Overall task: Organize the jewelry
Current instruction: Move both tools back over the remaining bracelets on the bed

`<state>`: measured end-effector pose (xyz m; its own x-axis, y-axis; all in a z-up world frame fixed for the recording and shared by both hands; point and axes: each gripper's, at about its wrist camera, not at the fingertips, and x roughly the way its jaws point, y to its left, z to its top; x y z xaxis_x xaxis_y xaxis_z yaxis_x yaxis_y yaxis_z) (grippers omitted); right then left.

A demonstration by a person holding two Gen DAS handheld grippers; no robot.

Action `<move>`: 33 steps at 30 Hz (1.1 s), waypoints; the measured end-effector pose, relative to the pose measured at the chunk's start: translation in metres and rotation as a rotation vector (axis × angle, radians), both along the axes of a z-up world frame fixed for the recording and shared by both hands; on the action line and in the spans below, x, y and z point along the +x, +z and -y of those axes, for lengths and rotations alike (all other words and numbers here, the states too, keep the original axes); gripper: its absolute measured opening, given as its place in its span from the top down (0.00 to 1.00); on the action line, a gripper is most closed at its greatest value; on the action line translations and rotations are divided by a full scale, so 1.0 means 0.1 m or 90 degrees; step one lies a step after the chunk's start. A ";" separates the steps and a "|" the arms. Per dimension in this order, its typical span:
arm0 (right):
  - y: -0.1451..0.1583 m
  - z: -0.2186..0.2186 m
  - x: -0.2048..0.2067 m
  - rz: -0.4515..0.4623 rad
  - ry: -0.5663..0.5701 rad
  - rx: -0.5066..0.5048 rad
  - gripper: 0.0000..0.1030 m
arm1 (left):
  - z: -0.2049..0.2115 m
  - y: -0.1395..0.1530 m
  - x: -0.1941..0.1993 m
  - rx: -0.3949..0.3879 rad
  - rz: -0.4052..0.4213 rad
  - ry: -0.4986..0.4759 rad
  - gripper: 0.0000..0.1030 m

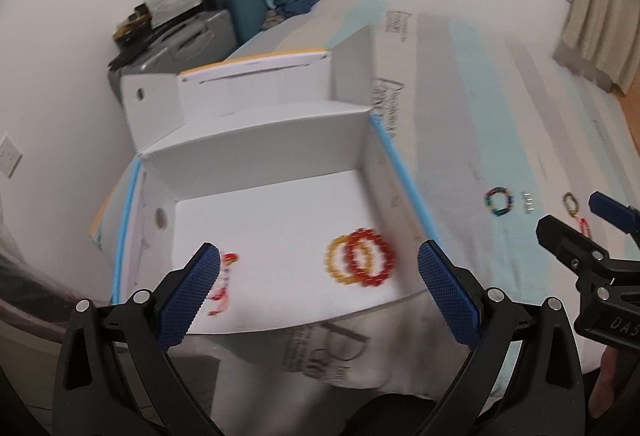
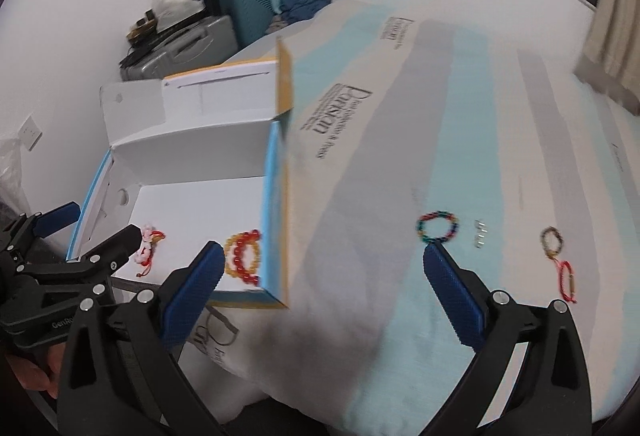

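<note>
Left gripper point(image 1: 319, 264) hangs over the open white box point(image 1: 280, 163), jaws spread wide, nothing between the blue pads; right gripper point(image 2: 324, 264) likewise wide apart and empty, over the bedspread point(image 2: 460, 115) just beside the box's near right corner. Box sits on the bedspread toward its left edge, lid flap up at the far side. On the box floor, near the right wall: red bead bracelet point(image 1: 371, 257) overlapping yellow bead bracelet point(image 1: 340, 263), touching. Near the left wall: a red-and-pale tasselled piece point(image 1: 224, 286), partly hidden behind the left gripper's pad in the left wrist view; its form is hard to make out through motion blur. In the right wrist view the box's blue-and-yellow side wall cuts off part of the two bracelets. Outside the box, on the bedspread toward its right edge, in a rough row: multicolour bead bracelet point(image 2: 437, 227), its lower edge just behind the tip of the right gripper's finger; a few small silver pieces point(image 2: 479, 234), too small to identify; a dark bead bracelet point(image 2: 553, 242); a red cord bracelet point(image 2: 567, 278) just beside it toward the near edge, touching or not cannot be told. Both views are smeared. A hand is cut off at the frame edge under each gripper. Suitcases point(image 2: 224, 19) stand against the far wall.
</note>
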<state>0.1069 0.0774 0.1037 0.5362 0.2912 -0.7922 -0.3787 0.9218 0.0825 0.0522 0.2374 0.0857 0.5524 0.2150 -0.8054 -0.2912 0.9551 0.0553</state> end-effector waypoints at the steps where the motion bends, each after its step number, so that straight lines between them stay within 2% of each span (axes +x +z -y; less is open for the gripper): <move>1: 0.03 0.07 -0.01 0.005 -0.007 0.001 0.07 | 0.08 0.03 0.01 0.004 0.004 -0.005 0.06; 8: 0.20 0.63 -0.06 0.021 -0.051 0.013 0.07 | 0.56 0.23 0.05 0.012 0.026 -0.041 0.06; 16: 0.28 1.21 -0.09 0.028 -0.095 0.021 0.07 | 1.08 0.34 0.15 0.018 0.038 -0.088 0.06; 22: 0.28 1.59 -0.08 0.028 -0.127 0.023 0.07 | 1.42 0.33 0.27 0.015 0.040 -0.117 0.06; 33: 0.12 2.22 0.07 0.011 -0.183 0.009 0.07 | 1.84 0.15 0.56 -0.008 0.028 -0.161 0.06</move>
